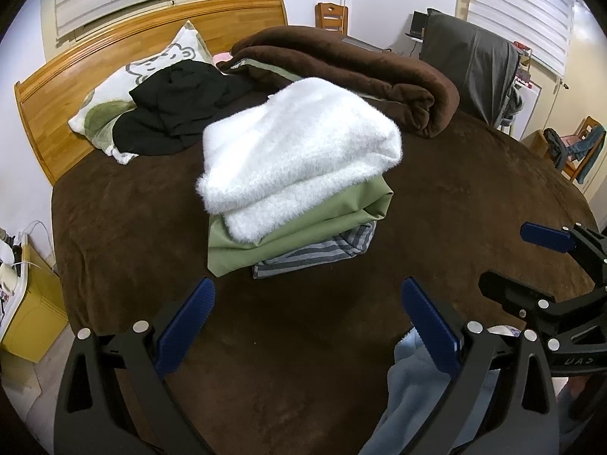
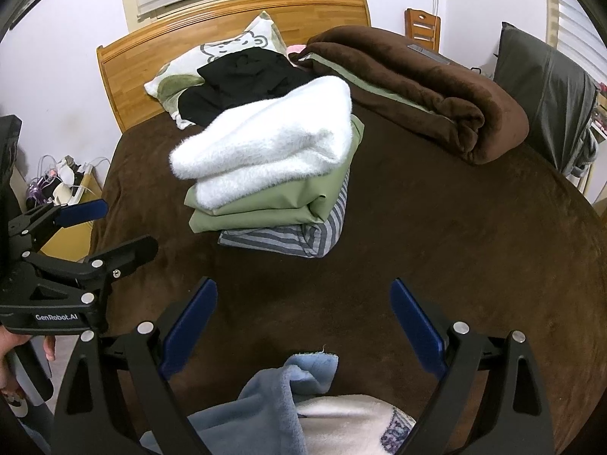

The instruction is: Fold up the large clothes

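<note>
1. the setting was a bedroom: a bed covered in a dark brown bedspread (image 2: 436, 235), with a wooden headboard (image 2: 235, 15) and slatted blinds behind it.
2. a stack of folded clothes stood mid-bed, ahead of both grippers: a white fluffy garment (image 2: 273, 136) on top, an olive green garment (image 2: 265, 208) under it, and a grey striped garment (image 2: 288, 240) at the bottom.
3. a crumpled black garment (image 2: 242, 76) lay unfolded behind the stack, partly on a bear-print pillow (image 2: 224, 53). a rolled brown blanket (image 2: 417, 91) lay to the right of the stack.
4. a light blue fleece garment (image 2: 280, 398) lay at the near edge of the bed, directly below the right gripper (image 2: 303, 326) and between its fingers in that view. it appeared loose, with one corner turned up. a cream fleece layer showed beside it.
5. in the left wrist view, the same blue garment (image 1: 413, 386) sat beneath the right-hand finger of the left gripper (image 1: 309, 326), so it lay to that gripper's right.
6. both grippers were spread wide and held nothing.
7. judgement: the blue garment was probably the next item. the right gripper was centred over it and nearer; the left gripper would have to shift rightward to reach an edge. its long axis could not be determined, as most of it lay out of frame.
</note>
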`<move>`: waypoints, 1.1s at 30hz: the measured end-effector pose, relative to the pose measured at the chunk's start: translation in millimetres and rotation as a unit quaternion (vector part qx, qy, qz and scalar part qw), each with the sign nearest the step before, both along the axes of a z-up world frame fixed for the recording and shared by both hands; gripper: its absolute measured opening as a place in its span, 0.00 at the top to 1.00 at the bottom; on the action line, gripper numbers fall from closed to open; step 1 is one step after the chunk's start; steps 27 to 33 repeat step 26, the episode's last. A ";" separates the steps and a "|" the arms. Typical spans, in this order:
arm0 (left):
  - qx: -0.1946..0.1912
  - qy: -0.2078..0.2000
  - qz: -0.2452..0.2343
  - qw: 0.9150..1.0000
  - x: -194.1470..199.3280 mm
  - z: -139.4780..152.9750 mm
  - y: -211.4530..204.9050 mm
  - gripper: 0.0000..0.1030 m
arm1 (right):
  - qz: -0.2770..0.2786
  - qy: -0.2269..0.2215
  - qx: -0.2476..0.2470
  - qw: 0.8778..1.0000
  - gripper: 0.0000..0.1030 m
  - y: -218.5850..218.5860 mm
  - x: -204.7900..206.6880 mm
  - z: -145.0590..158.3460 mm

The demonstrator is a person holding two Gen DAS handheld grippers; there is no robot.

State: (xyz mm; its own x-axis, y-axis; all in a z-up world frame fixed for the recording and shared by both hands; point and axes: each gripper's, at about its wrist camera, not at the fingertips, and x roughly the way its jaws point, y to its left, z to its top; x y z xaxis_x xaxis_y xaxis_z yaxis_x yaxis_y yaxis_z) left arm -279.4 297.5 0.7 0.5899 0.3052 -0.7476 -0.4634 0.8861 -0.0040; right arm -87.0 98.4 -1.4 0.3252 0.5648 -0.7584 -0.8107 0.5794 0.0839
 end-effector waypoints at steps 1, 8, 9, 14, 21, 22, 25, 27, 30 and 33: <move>-0.001 0.000 -0.001 1.000 0.4 0.0 0.4 0.06 | 0.000 0.001 0.001 1.000 0.12 -0.2 0.2 -0.1; 0.002 0.005 -0.007 1.000 4.2 0.7 -0.4 0.06 | -0.009 0.002 0.003 1.000 0.12 0.9 3.7 -1.0; 0.004 0.005 -0.007 1.000 4.4 1.1 -0.8 0.06 | -0.010 0.003 0.003 1.000 0.12 1.7 4.6 -1.1; 0.003 0.003 -0.009 1.000 5.9 1.6 -0.6 0.06 | -0.010 0.002 0.003 1.000 0.12 1.6 5.9 -1.3; 0.003 0.001 -0.003 1.000 6.2 3.1 2.1 0.06 | -0.011 0.002 0.003 1.000 0.12 2.3 5.9 -1.2; 0.003 0.001 -0.003 1.000 6.4 3.1 2.6 0.06 | -0.011 0.002 0.002 1.000 0.12 2.3 6.1 -1.2; 0.003 0.001 -0.003 1.000 6.9 3.6 3.3 0.06 | -0.011 0.002 0.003 1.000 0.12 2.3 5.9 -1.1; 0.004 0.001 -0.003 1.000 7.1 3.3 3.4 0.06 | -0.011 0.002 0.002 1.000 0.12 2.3 5.9 -1.1; 0.004 0.001 -0.003 1.000 7.1 3.3 3.4 0.06 | -0.011 0.002 0.002 1.000 0.12 2.3 5.9 -1.1; 0.004 0.001 -0.003 1.000 7.1 3.3 3.4 0.06 | -0.011 0.002 0.002 1.000 0.12 2.3 5.9 -1.1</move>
